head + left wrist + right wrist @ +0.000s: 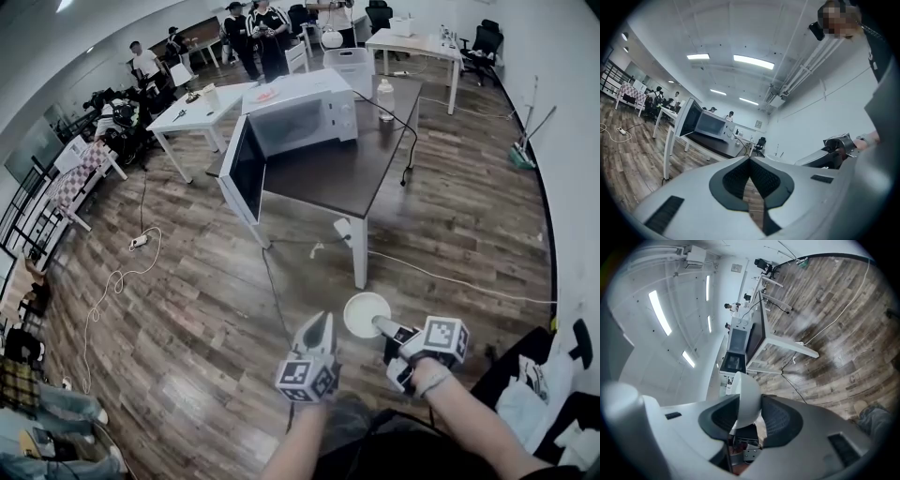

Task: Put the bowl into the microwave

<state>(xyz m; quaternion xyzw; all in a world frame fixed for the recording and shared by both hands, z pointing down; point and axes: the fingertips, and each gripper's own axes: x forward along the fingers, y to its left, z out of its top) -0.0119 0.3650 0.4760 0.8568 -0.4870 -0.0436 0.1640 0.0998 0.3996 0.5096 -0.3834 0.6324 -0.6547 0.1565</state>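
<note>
My right gripper (pixel 382 326) is nearest to me and is clenched on the bowl (pixel 364 312). In the right gripper view, the two pads pinch the bowl's white wall (pixel 746 383) between them, and its rim stands out past the jaw tips. In the head view, the bowl sits at 10 o'clock from that gripper's marker cube. It is held over the wood floor (pixel 187 309) with its mouth turned up toward my camera, and I see only plain white inside it.

My left gripper (pixel 322 323) hangs at 8 o'clock from the bowl, just beside it and apart from it. In the left gripper view, its pads (pixel 740 176) meet at the tips with only floor behind them, so it is closed and empty.

Farther out, at 11 o'clock from the bowl and well apart from it, the microwave (pixel 305 117) stands on a dark table (pixel 347 173). Its door (pixel 244 169) is swung wide open toward 8 o'clock. The cavity looks dark from here, and I cannot tell what is in it. A bottle (pixel 384 98) stands on the same table at 2 o'clock from the microwave.

Beyond that, at 11 to 12 o'clock, there are white tables (pixel 197 117) and some people (pixel 258 33).

The only markings I can make out are the black-and-white squares on the gripper cubes. Any print on the microwave's panel is too small to read.
</note>
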